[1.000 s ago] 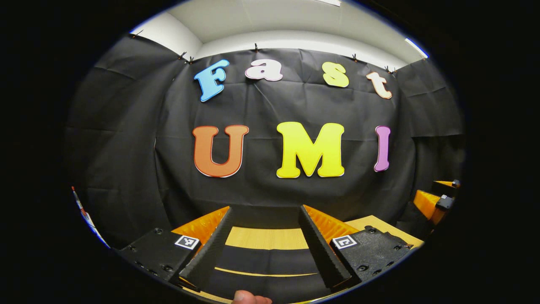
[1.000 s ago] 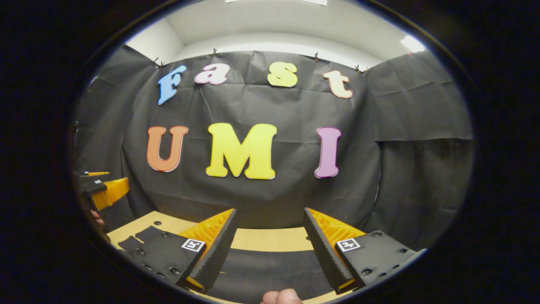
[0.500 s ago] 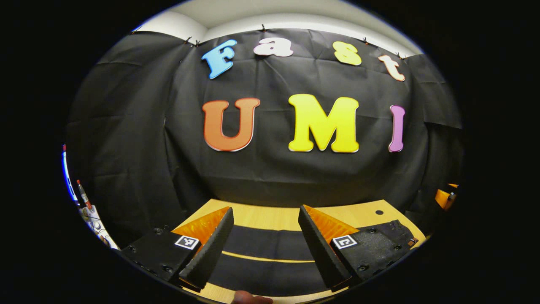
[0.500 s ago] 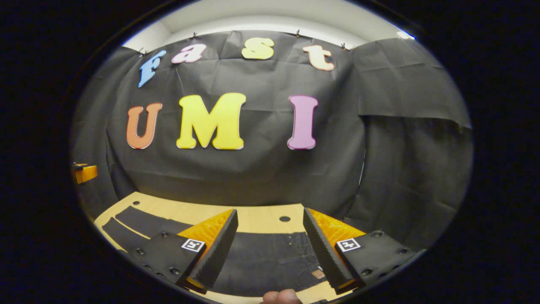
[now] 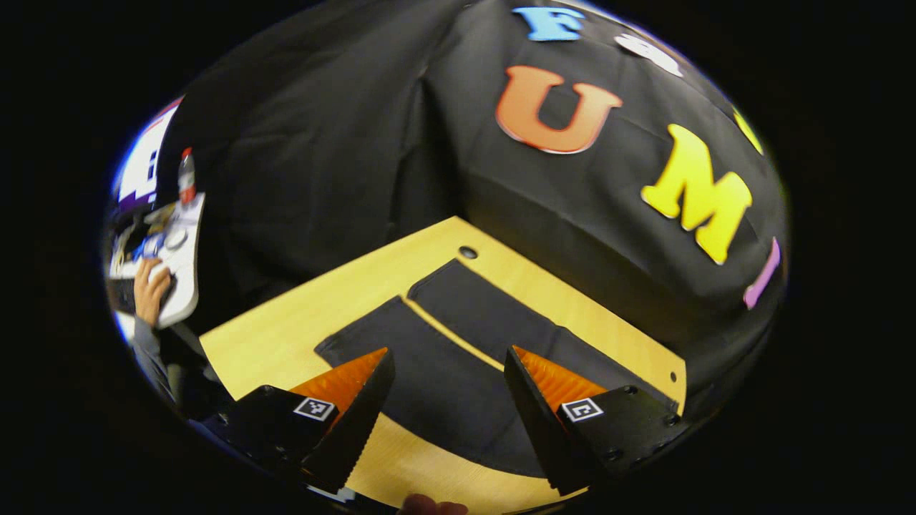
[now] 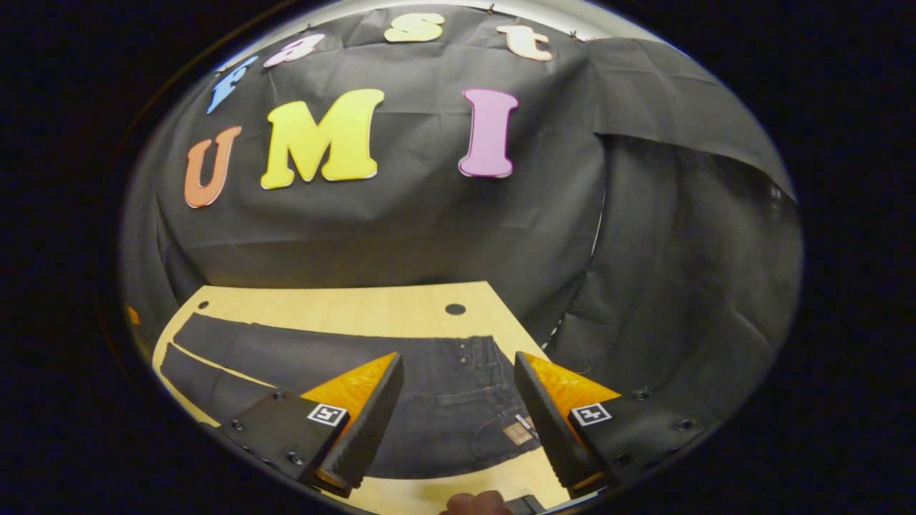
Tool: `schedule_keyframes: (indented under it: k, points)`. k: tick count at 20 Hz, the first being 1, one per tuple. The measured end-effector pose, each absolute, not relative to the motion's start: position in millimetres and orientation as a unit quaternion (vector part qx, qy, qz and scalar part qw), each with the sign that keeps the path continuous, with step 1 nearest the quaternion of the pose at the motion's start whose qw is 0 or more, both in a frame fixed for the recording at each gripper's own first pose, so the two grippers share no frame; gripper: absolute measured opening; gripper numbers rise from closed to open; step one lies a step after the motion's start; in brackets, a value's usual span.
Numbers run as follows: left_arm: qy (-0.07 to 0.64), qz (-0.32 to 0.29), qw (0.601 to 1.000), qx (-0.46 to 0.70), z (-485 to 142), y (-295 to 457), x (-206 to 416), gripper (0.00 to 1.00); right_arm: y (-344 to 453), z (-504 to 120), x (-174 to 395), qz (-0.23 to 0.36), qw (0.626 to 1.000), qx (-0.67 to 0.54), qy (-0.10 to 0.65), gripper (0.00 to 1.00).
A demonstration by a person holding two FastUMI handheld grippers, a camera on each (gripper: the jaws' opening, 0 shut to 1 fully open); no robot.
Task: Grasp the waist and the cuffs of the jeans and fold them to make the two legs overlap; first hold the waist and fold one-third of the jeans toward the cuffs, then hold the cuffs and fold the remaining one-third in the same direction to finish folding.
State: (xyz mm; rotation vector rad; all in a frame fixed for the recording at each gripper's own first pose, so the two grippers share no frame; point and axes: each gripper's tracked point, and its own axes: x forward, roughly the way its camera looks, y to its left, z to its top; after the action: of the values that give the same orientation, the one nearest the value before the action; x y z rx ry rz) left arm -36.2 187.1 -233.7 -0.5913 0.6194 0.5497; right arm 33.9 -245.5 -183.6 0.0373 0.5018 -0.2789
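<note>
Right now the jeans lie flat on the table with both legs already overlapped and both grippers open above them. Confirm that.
Not quite: the legs are not overlapped. In the left gripper view the jeans lie flat on the table with their legs side by side, a strip of wood between them. Left gripper and right gripper are open above them.

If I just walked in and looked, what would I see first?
Dark jeans lie flat across a pale wooden table, with both legs side by side and a thin strip of table between them. Above the leg end hovers the left gripper, and above the waist the right gripper, both with orange-and-black jaws wide open.
</note>
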Motion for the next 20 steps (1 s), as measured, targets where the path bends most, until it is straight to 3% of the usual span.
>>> schedule_keyframes:
  k: [4, 12, 20]
  points:
    - [0.332, 0.307, 0.783, -0.427, -297, 219, -52, 0.99, -254, -209, 24, -0.157, 0.943, 0.039, 0.291, 0.98]
    - [0.324, 0.398, 0.653, -0.557, -355, 279, -61, 0.99, -278, -213, 19, -0.19, 0.93, 0.045, 0.311, 0.96]
    - [0.37, 0.41, 0.644, -0.529, -373, 309, -47, 0.99, -294, -235, 16, -0.225, 0.911, 0.079, 0.336, 0.96]
